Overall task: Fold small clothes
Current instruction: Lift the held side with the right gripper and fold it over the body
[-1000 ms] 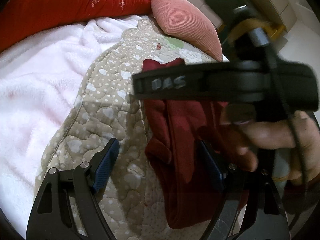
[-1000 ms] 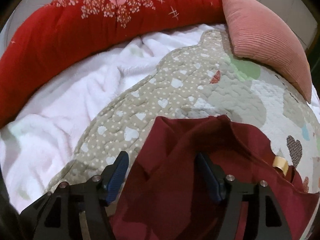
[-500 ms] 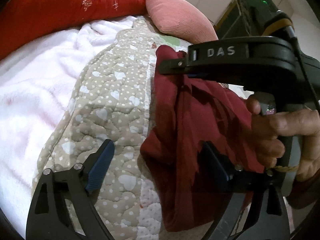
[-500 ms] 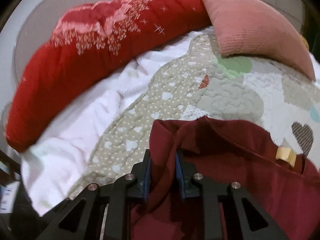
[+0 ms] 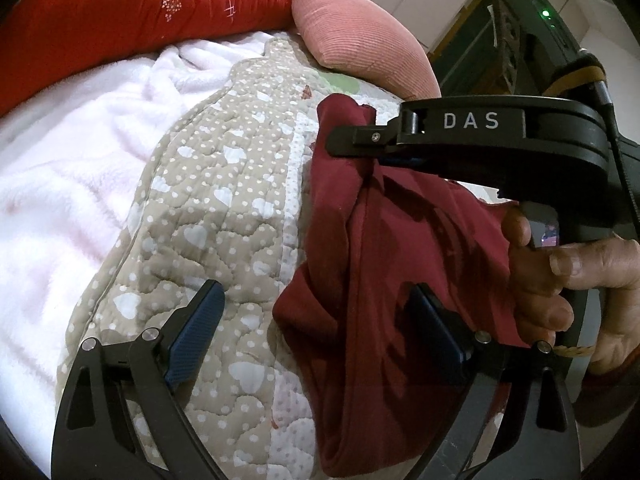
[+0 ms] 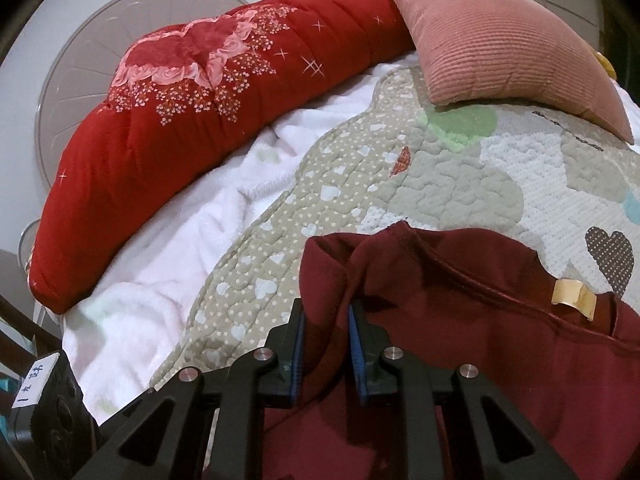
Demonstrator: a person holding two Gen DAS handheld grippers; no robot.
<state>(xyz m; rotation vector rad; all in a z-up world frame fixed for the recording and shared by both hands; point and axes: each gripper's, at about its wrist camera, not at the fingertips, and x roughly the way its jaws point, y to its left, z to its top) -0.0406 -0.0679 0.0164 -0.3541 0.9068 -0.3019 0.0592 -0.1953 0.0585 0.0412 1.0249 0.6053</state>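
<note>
Garment fold inside right claw

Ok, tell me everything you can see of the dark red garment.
The dark red garment is soft, matte knit cloth with a stitched neckline seam and a tan label inside the collar. It lies crumpled and creased on the heart-print quilt. The right tool is shut on a bunched fold at its upper corner, lifting that part. The left tool is open around its lower part, one finger over the cloth, the other over the quilt.
</note>
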